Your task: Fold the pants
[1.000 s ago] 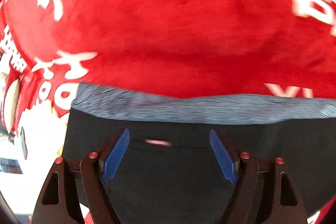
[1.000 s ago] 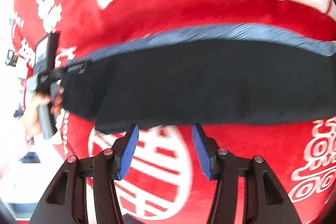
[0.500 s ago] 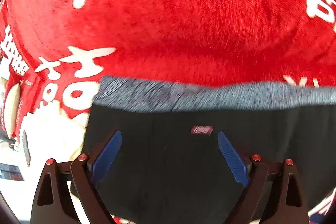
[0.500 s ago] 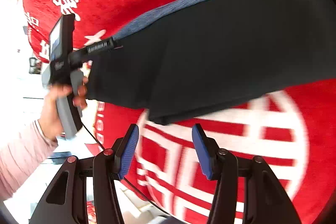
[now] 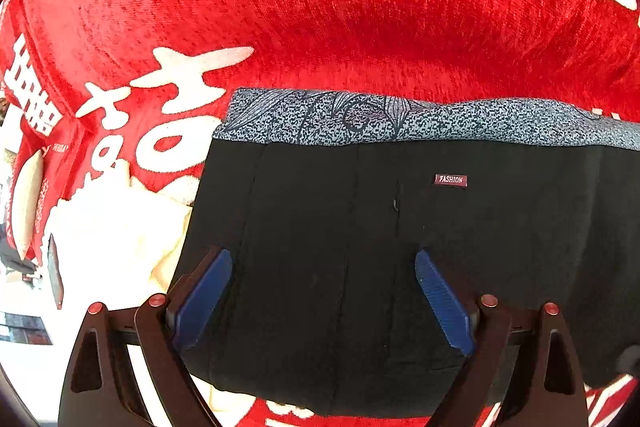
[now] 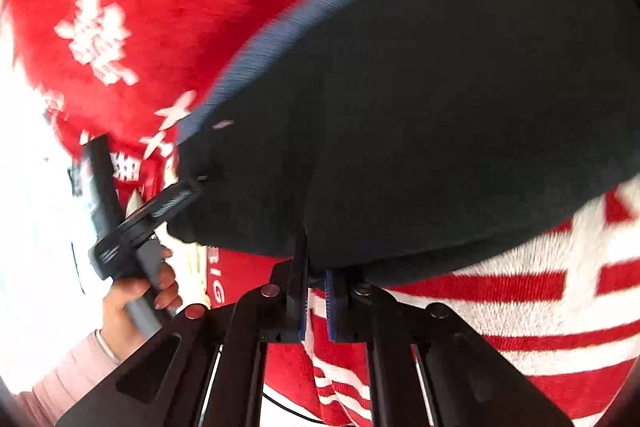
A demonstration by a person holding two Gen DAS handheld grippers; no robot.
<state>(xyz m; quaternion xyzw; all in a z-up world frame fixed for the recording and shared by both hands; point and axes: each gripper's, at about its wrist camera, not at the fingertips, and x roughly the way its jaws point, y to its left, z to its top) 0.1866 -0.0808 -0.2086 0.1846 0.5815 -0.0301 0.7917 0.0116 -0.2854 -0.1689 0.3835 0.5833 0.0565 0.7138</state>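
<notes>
Black pants [image 5: 360, 247] with a grey patterned waistband [image 5: 400, 119] and a small "FASHION" label [image 5: 451, 180] lie folded on a red blanket [image 5: 360, 7]. My left gripper [image 5: 320, 303] is open above the black cloth, fingers apart on either side of it. In the right wrist view the pants [image 6: 440, 107] fill the upper right. My right gripper [image 6: 316, 291] is shut on the pants' near edge. The left gripper [image 6: 168, 199] shows there at the pants' left corner, held by a hand.
The red blanket with white characters [image 6: 120, 7] covers the surface. A white patterned patch of it [image 6: 560, 307] lies under the pants' near edge. A cream cloth [image 5: 112, 239] lies left of the pants. The surface's edge is at the far left.
My right gripper has moved in to the pants' near edge and closed on it. My left gripper has opened wider and drawn back over the black cloth.
</notes>
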